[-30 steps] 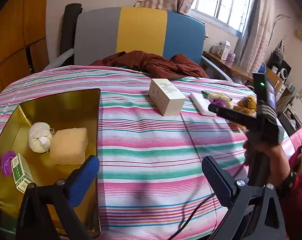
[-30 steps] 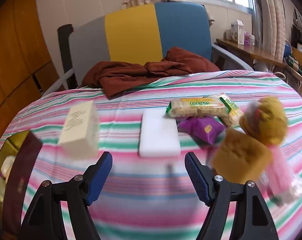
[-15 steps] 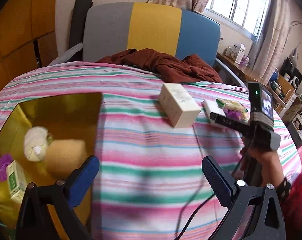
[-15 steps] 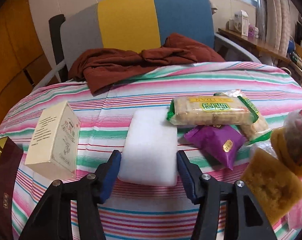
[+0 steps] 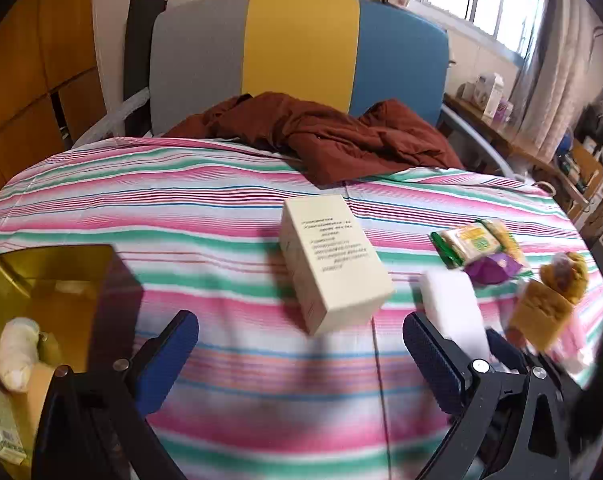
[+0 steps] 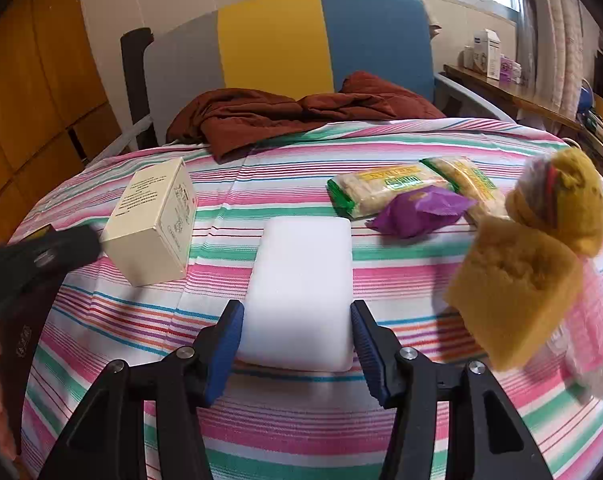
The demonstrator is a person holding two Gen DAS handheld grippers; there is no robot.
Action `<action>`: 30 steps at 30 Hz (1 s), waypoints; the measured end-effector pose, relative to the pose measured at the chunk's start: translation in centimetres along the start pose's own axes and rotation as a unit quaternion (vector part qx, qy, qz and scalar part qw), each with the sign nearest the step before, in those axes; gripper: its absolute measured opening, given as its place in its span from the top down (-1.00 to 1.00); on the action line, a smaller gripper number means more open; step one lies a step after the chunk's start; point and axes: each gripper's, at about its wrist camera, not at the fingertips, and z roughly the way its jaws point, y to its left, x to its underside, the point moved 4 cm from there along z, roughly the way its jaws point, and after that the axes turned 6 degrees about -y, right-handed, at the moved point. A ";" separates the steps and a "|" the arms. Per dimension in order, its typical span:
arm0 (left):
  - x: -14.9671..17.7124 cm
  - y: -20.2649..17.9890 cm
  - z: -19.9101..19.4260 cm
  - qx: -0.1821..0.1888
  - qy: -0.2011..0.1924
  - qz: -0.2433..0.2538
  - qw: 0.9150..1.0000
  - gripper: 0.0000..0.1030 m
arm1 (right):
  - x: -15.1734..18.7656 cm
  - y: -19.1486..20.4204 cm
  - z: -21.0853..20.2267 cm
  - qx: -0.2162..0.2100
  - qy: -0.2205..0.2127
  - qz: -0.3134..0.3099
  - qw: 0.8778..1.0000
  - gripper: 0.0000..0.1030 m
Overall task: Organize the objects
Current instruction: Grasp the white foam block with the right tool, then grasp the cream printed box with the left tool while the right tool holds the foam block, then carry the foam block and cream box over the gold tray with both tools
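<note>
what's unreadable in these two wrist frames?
- Gold tray, left wrist: contents cut by the frame edge and the left gripper.
- Yellow sponge, left wrist: blurred.
- Cream box, right wrist: print too small.
- White block, right wrist: pad contact of the closing right gripper unclear.
</note>
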 end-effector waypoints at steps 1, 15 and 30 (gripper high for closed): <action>-0.3 -0.4 0.8 -0.002 0.003 0.001 1.000 -0.99 | 0.1 -0.1 0.0 0.000 -0.002 0.001 1.000 -0.06; -0.4 -0.5 6.2 -0.022 0.005 0.020 1.000 0.01 | 0.2 0.2 0.1 0.007 -0.012 -0.006 1.000 -0.07; 1.5 0.5 3.5 0.003 -0.062 0.028 0.998 0.04 | 0.0 0.7 -1.5 0.027 -0.051 -0.022 0.998 -0.04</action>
